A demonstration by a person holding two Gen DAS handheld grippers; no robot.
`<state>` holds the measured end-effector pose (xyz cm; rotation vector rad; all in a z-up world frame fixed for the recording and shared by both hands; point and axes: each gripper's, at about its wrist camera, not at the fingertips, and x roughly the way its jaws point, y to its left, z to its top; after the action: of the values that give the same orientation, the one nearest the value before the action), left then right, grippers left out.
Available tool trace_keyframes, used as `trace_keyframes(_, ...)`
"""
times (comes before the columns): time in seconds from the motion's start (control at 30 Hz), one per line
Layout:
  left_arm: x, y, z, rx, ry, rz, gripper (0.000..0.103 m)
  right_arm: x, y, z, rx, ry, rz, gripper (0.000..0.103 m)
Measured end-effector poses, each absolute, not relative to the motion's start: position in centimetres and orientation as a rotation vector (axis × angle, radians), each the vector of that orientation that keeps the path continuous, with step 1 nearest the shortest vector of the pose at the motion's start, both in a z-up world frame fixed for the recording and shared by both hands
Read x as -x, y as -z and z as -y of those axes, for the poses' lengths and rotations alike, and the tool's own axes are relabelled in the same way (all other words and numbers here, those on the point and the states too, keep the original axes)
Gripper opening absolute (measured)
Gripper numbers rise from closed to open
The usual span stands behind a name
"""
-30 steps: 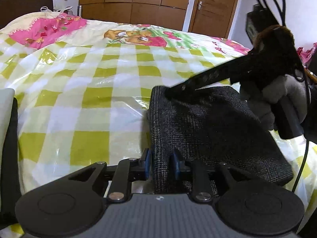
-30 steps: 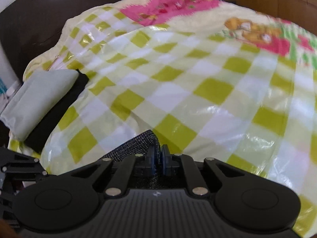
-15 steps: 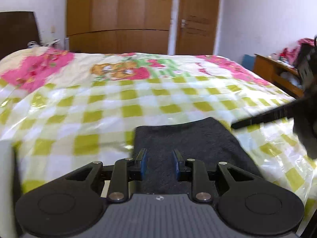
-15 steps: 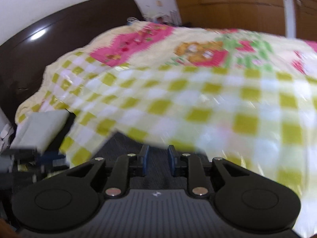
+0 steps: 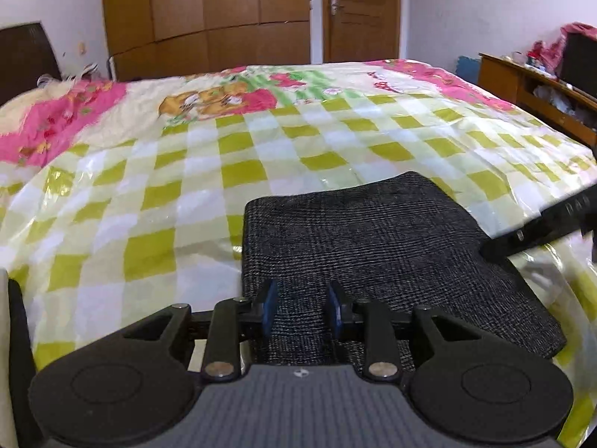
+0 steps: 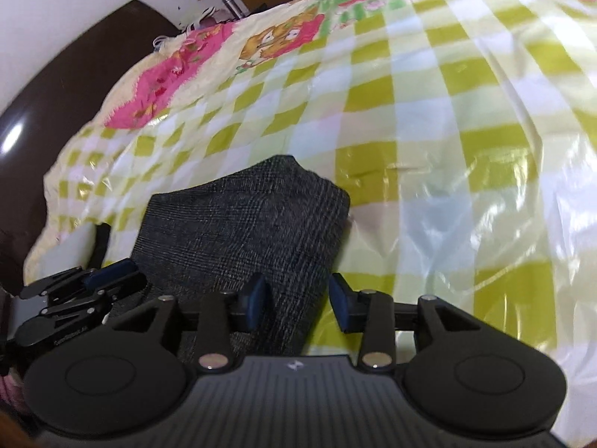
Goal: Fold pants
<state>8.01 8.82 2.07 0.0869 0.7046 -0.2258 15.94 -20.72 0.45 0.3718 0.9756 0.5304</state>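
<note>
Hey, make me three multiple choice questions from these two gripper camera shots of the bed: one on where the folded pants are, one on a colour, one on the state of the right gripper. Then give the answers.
1. Where do the folded pants lie?
A. on the checked bed cover
B. on the wooden desk
C. on the floor

2. What colour are the squares on the bed cover next to the pants?
A. blue and red
B. yellow-green and white
C. black and grey

3. How do the jaws of the right gripper stand?
A. pressed shut on the pants
B. shut on nothing
C. apart, pads clear of the cloth

Answers:
1 A, the pants rest flat on the cover near its front edge.
2 B, those checks surround the dark cloth.
3 C, the jaws have just been opening and a gap shows at each blue pad.
</note>
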Motion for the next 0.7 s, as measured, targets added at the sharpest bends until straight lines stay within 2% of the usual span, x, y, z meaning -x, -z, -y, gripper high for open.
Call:
trace_keyframes(0.13, -8.2, -1.5, -9.2, -0.052, 0.243, -0.728, 0.044, -16.4, 1.7, 21.1, -0.512, -0.582, -1.053, 0.049)
trace_keyframes(0.23, -8.1, -1.0, -8.5, -0.097, 0.254, -0.732, 0.051, -16.7, 3.1, 21.2, -0.625, -0.627, -1.073, 0.056)
trace_keyframes(0.33, -7.9, -0.9, -7.9, -0.118, 0.251, -0.74, 0.053, -17.3, 3.9, 20.1, -0.636, -0.649, -1.074, 0.056)
trace_keyframes(0.4, -7.7, -1.1, -7.5, -0.119, 0.257, -0.747, 0.053, -17.5, 3.5, 19.2, -0.599, -0.636, -1.063, 0.048)
trace_keyframes(0.47, -7.5, -1.3, -6.6, -0.124, 0.28, -0.755, 0.053, -17.5, 2.8, 19.0, -0.562, -0.629, -1.054, 0.033)
trace_keyframes(0.53, -7.2, -1.6, -5.3, -0.132, 0.322, -0.752, 0.053, -17.5, 2.4, 20.0, -0.587, -0.637, -1.043, 0.025)
trace_keyframes(0.7, -7.6, -2.4, -1.5, -0.133, 0.428, -0.735, 0.053, -17.2, 0.9, 23.2, -0.531, -0.596, -1.014, 0.024)
